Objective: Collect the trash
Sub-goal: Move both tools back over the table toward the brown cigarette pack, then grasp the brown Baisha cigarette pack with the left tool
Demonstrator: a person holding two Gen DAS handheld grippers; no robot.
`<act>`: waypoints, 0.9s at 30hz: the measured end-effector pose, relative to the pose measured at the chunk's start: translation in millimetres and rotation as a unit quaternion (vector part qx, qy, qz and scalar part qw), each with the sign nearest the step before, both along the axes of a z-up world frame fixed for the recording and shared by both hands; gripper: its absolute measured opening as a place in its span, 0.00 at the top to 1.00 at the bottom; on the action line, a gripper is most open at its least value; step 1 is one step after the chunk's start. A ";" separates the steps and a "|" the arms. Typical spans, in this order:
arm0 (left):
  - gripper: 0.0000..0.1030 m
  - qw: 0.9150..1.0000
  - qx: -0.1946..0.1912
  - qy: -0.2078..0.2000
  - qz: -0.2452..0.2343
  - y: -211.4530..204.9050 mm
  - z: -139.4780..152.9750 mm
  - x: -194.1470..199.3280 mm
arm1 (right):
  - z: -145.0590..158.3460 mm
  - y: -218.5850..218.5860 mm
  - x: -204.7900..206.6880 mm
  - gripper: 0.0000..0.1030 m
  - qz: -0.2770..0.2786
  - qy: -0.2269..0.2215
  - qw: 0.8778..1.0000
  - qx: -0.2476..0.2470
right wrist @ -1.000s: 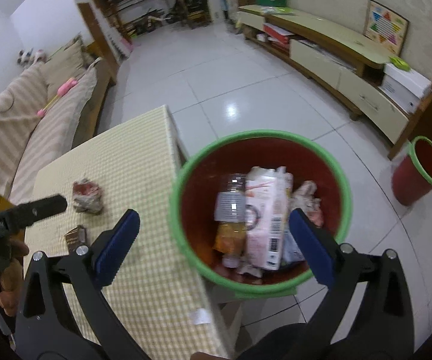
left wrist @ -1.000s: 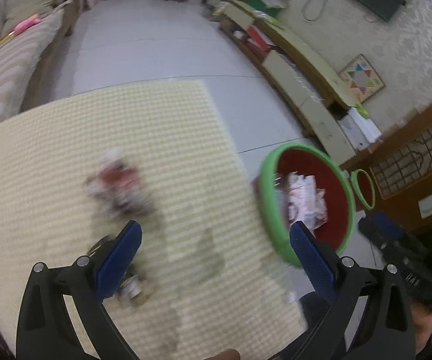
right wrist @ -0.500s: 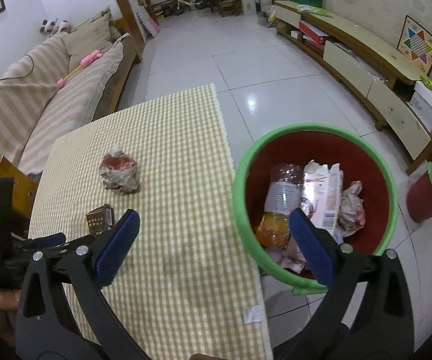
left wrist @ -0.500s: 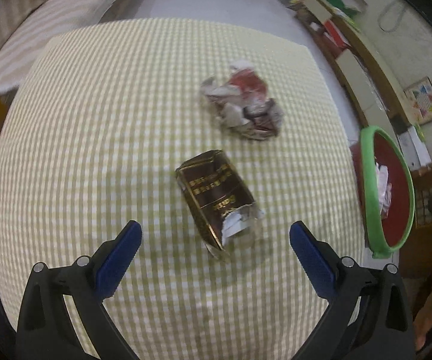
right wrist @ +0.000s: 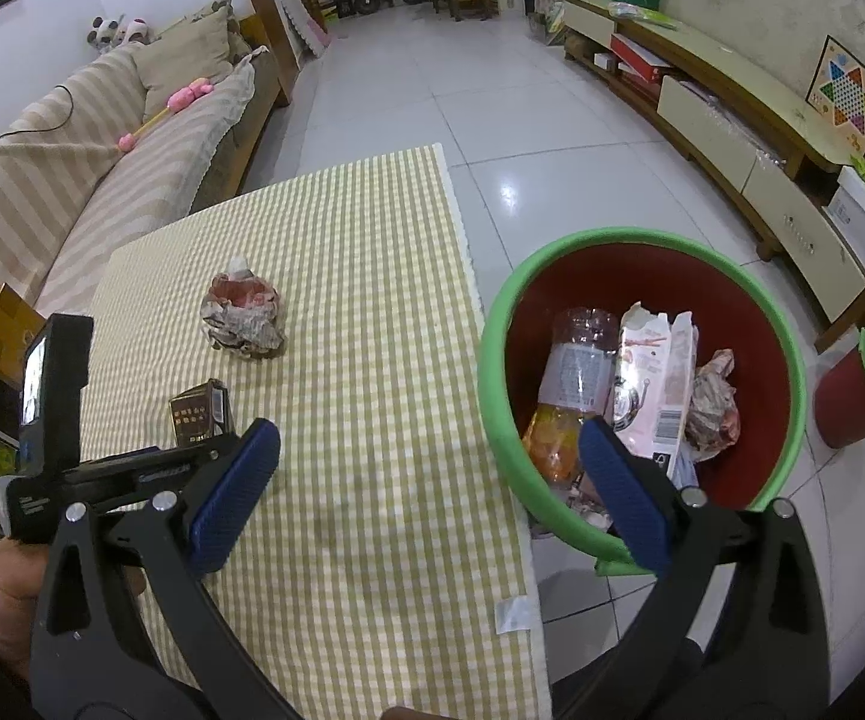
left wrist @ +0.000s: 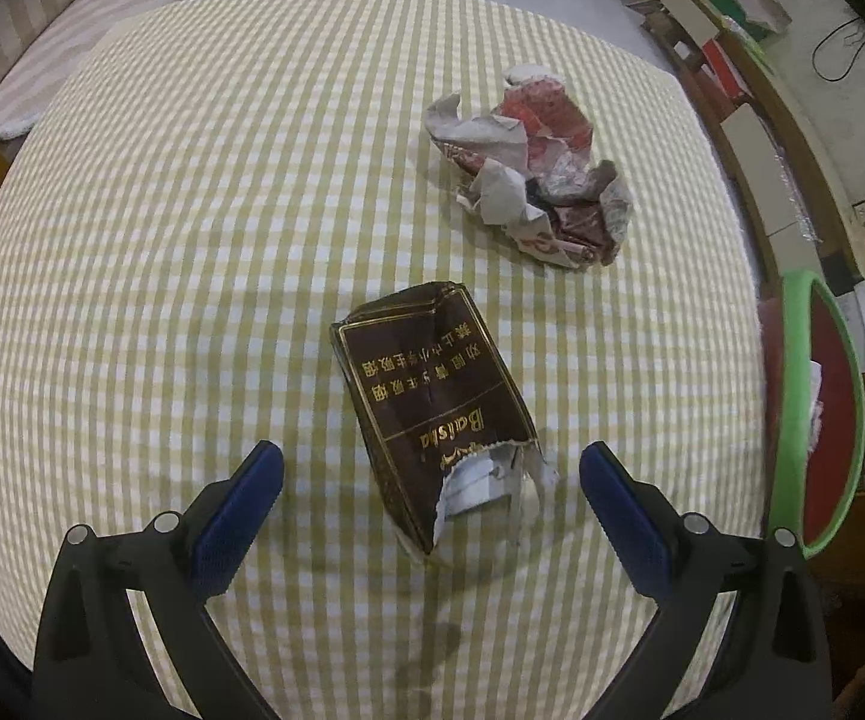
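Table (left wrist: 192, 210) under yellow-and-white checked cloth, striped sofa (right wrist: 42, 180) along its far left edge, white tiled floor (right wrist: 432, 90) beyond, long low cabinet (right wrist: 732, 120) against the right-hand wall with a star-patterned game board (right wrist: 849, 96) leaning above it. Brown cigarette pack (left wrist: 432, 408), torn open at its near end, lying flat near the middle of the cloth; crumpled red-and-grey wrapper (left wrist: 534, 168) farther toward the far right corner, apart from the pack. Red bin with green rim (right wrist: 642, 396) just off the table's right edge, holding a plastic bottle (right wrist: 576, 372), a pink carton (right wrist: 660, 384) and wadded paper; smaller red bin (right wrist: 864, 390) farther right on the floor. Left gripper (left wrist: 432, 480) spread wide, blue pads either side of the pack's torn end, not touching it. Right gripper (right wrist: 432, 468) likewise wide and empty, over the table's right edge beside the bin. Compared with half a second ago: left gripper lower and closer, pack now larger between the pads; right gripper drawn slightly back and leftward.
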State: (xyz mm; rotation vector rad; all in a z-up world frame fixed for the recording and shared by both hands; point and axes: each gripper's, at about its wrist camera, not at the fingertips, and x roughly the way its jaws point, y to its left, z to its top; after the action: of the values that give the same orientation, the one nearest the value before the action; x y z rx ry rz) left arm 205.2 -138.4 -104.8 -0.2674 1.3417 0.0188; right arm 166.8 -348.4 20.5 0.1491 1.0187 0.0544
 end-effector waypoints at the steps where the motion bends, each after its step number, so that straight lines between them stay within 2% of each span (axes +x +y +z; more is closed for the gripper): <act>1: 0.09 1.000 0.002 -0.001 0.003 -3.1 -1.0 1.4 | -0.9 0.6 -0.3 0.05 0.001 0.001 1.000 -0.002; 8: 0.09 0.999 0.031 -0.020 0.025 -8.2 -6.5 -1.2 | -1.4 6.8 -3.8 0.05 0.010 -0.005 1.000 0.004; 15: 0.08 0.996 0.086 -0.008 -0.006 -39.3 -14.9 0.9 | 5.2 14.6 -7.1 0.05 0.004 -0.033 0.999 -0.024; 18: 0.08 0.997 0.080 -0.012 0.003 -46.0 -14.0 4.8 | 9.8 21.8 -11.6 0.05 0.011 -0.051 0.996 -0.066; 19: 0.08 0.997 0.072 -0.017 0.009 -42.0 -12.9 3.9 | 8.8 23.7 -11.1 0.05 0.018 -0.042 0.996 -0.070; 22: 0.17 0.996 0.086 -0.017 0.011 -42.4 -11.7 1.0 | 5.8 21.6 -9.6 0.05 0.018 -0.019 0.997 -0.070; 26: 0.28 0.995 0.090 -0.016 0.032 -38.3 -8.0 -3.6 | 6.1 18.8 -9.4 0.05 0.021 -0.010 0.999 -0.039; 27: 0.36 0.995 0.090 -0.017 0.037 -37.6 -5.8 -4.0 | 7.4 19.7 -10.1 0.05 0.024 -0.013 0.999 -0.033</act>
State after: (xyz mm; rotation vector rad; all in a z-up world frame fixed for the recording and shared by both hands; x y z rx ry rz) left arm 201.2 -176.0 -110.6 -0.1643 1.2859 0.1953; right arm 156.6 -328.7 27.9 0.0624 0.9970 0.0662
